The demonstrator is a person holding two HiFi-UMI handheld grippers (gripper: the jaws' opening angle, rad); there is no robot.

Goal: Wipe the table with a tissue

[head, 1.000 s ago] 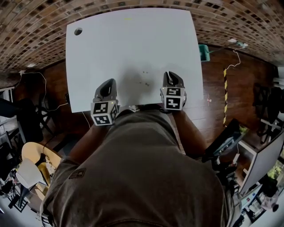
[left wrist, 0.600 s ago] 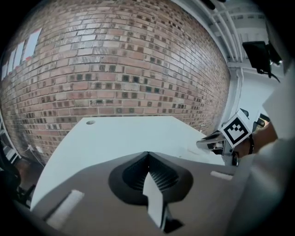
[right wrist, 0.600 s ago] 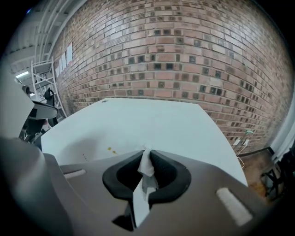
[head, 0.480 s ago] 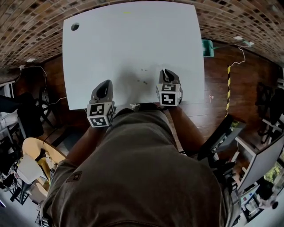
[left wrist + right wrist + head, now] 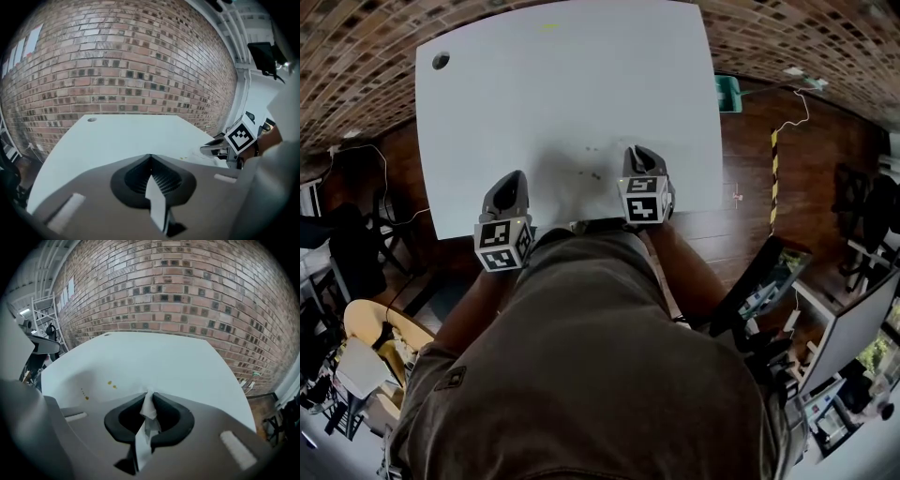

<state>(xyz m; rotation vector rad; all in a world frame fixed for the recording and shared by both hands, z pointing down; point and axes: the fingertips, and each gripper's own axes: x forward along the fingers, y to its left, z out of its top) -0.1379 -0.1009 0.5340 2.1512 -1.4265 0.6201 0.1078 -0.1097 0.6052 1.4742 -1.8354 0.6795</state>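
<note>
A white table [image 5: 572,94] fills the head view. A few small yellow-brown spots [image 5: 592,172] lie near its front edge, also seen in the right gripper view as spots [image 5: 111,384]. My right gripper [image 5: 638,152] hovers just right of them, shut on a crumpled white tissue [image 5: 149,408] that pokes out between its jaws. My left gripper [image 5: 515,176] is over the front left of the table, jaws closed with nothing clearly held. From the left gripper view, the left gripper [image 5: 150,156] points across the table and the right gripper's marker cube [image 5: 241,134] shows at the right.
A round hole [image 5: 441,61] sits at the table's far left corner. A brick wall [image 5: 187,296] runs close behind the far edge. A green bin [image 5: 727,92] stands on the wooden floor to the right. Chairs and cables crowd the left side.
Both grippers stay shut near the front edge. The head view has drifted, and the right gripper sits a little nearer the spots than before.
</note>
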